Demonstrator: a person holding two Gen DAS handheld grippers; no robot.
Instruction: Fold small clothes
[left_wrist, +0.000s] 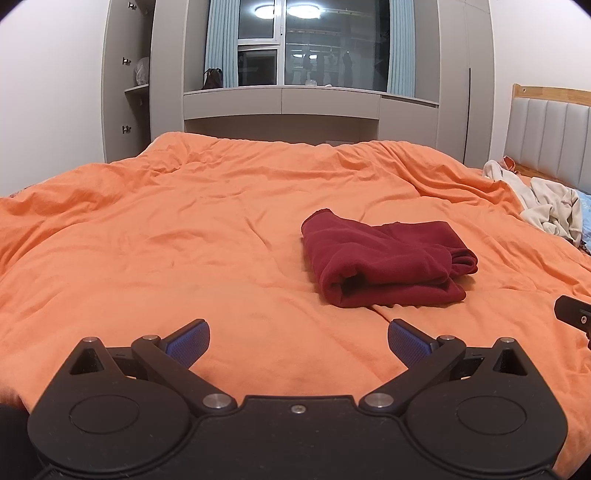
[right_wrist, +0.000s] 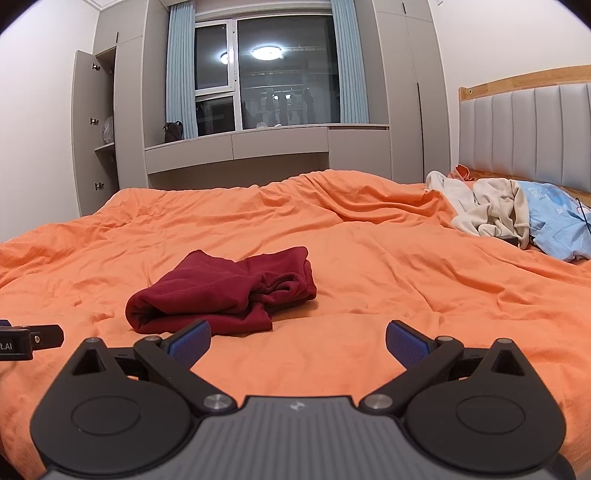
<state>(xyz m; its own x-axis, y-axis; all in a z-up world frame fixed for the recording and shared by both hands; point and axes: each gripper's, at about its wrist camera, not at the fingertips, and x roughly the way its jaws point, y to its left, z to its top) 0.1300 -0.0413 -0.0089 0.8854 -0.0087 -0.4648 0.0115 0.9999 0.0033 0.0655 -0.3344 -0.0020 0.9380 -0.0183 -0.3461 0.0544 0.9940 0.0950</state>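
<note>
A dark red garment (left_wrist: 384, 262) lies folded into a compact bundle on the orange bedspread (left_wrist: 184, 236). It also shows in the right wrist view (right_wrist: 221, 291). My left gripper (left_wrist: 298, 341) is open and empty, low over the bedspread, just short of the bundle and to its left. My right gripper (right_wrist: 298, 341) is open and empty, short of the bundle and to its right. The right gripper's edge shows at the far right of the left wrist view (left_wrist: 574, 314), and the left gripper's edge shows at the far left of the right wrist view (right_wrist: 29, 341).
A pile of cream clothes (right_wrist: 487, 210) and a light blue item (right_wrist: 557, 221) lie by the padded headboard (right_wrist: 524, 133) at the right. Grey cabinets and a window ledge (right_wrist: 236, 144) stand beyond the bed's far edge.
</note>
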